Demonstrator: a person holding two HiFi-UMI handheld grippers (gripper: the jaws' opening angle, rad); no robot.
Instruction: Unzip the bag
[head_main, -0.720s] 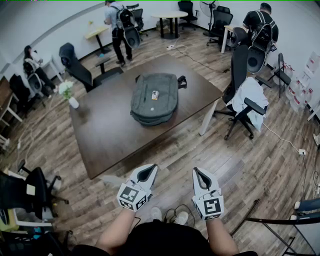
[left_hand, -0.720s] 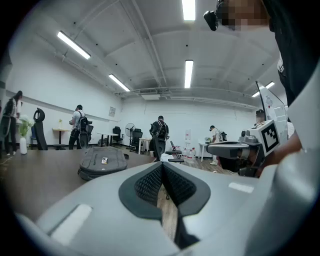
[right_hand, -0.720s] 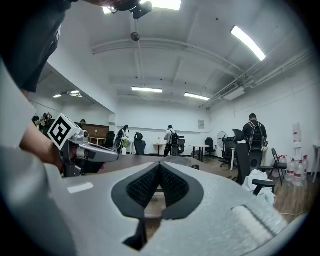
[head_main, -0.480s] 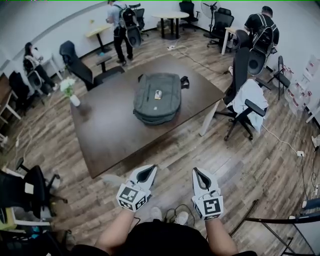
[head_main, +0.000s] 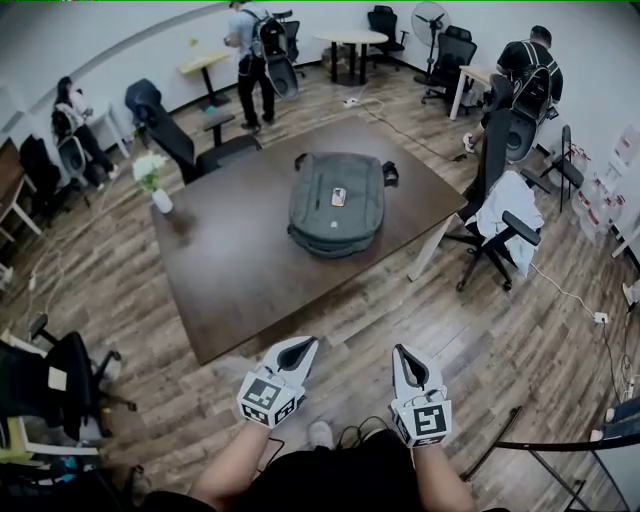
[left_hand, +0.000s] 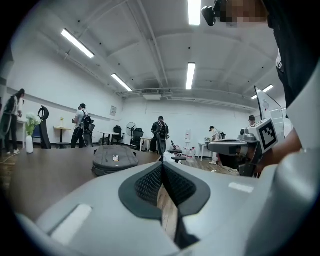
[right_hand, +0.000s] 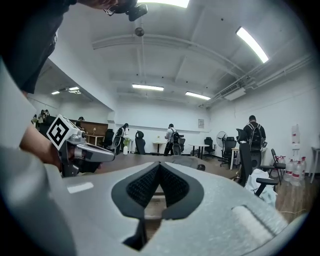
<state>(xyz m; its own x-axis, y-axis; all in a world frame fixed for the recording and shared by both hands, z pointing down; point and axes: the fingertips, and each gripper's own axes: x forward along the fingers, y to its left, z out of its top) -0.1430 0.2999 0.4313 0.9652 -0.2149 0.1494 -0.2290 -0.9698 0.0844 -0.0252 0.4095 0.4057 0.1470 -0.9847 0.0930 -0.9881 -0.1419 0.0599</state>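
Note:
A grey-green backpack (head_main: 337, 203) lies flat on the far part of a dark brown table (head_main: 240, 270), with a small tag on its top. The left gripper view shows the same backpack (left_hand: 114, 159) low and far ahead. My left gripper (head_main: 304, 345) and right gripper (head_main: 401, 352) are held close to my body, over the wooden floor, well short of the table's near edge. Both are shut with nothing between their jaws. In the right gripper view the left gripper (right_hand: 75, 145) appears at the left.
A vase of white flowers (head_main: 153, 180) stands on the table's left end. Office chairs ring the table, one with a white garment (head_main: 503, 215) at the right, black ones (head_main: 60, 375) at my left. People with backpacks stand at the back of the room. Cables lie on the floor.
The view has shifted: table and backpack now sit further right and slightly lower in the head view. Both grippers stay shut, held in front of me.

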